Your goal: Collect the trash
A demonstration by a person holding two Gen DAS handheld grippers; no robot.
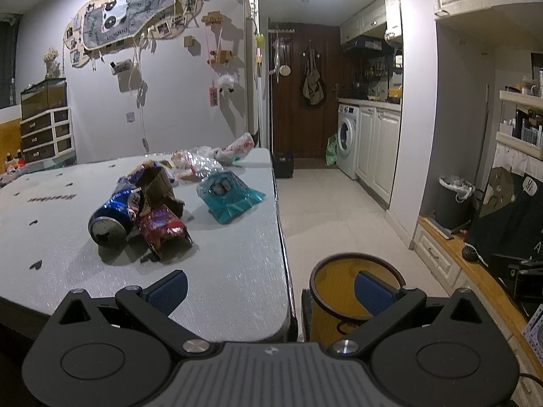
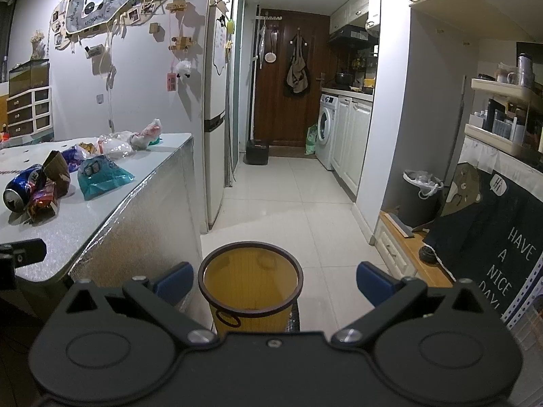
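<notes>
On the desk point(image 1: 220, 271), a crushed blue can point(image 1: 113, 217) lies against a red wrapper point(image 1: 163, 227) and brown cardboard point(image 1: 159, 186), with a teal packet point(image 1: 229, 196) just to their right and clear bags point(image 1: 203, 159) behind (all untouched). The left claw point(image 1: 271, 291) hangs released over the desk's edge. Rightward, the right claw point(image 2: 273, 279) is spread wide, empty, above the yellow bin point(image 2: 251, 281) on the floor

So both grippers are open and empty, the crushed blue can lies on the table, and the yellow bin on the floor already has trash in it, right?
Not quite: the yellow bin is empty, as the right wrist view shows. The rest holds: both the left gripper and right gripper are open and empty, and the blue can lies on the table.
</notes>
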